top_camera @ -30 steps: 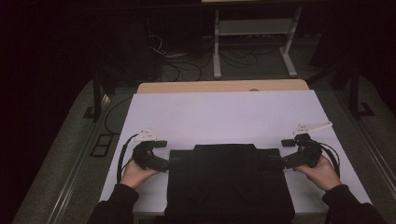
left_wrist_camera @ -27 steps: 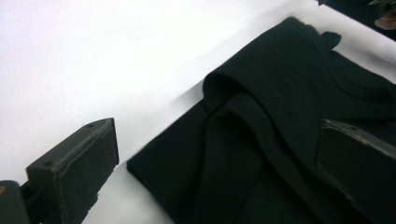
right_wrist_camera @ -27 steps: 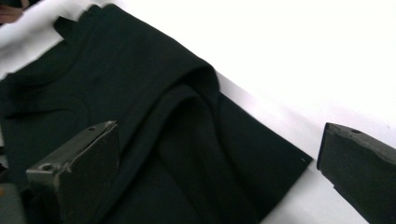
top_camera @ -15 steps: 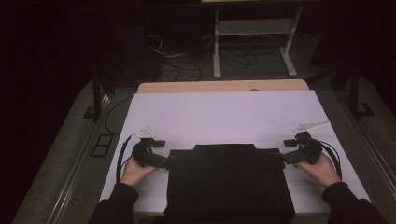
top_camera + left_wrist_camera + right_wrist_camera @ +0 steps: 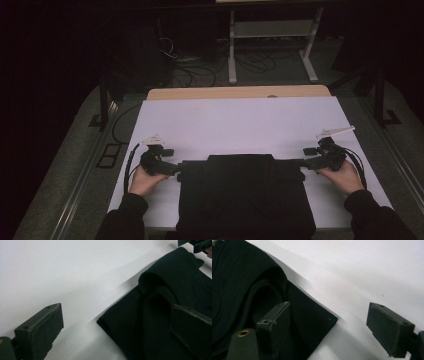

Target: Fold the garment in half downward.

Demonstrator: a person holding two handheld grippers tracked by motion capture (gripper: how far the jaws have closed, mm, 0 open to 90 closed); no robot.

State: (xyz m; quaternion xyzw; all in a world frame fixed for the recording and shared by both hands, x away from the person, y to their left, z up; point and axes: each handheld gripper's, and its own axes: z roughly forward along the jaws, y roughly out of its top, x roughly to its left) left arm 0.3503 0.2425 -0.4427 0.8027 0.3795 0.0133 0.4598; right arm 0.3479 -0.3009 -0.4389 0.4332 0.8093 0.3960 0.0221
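Note:
A black folded garment [image 5: 245,195] lies on the white table cover [image 5: 240,125] at the near edge. My left gripper [image 5: 176,169] sits at its upper left corner and my right gripper [image 5: 306,163] at its upper right corner, each held in a hand. In the left gripper view the left gripper [image 5: 116,312] is open, one jaw over bare cover and the other over the garment [image 5: 175,285], whose folded corner lies between them. The right gripper [image 5: 329,307] has just been closing but stands open around the garment's corner [image 5: 317,315], with no pad pressing on it.
Wide bare white cover stretches beyond the garment to a wooden table edge [image 5: 235,92]. Behind the table a white metal stand [image 5: 270,30] and loose cables [image 5: 200,65] are on the dark floor. The right gripper's tip [image 5: 197,243] shows far off in the left gripper view.
Both hands have shifted slightly at the garment's upper corners. The garment itself lies as before.

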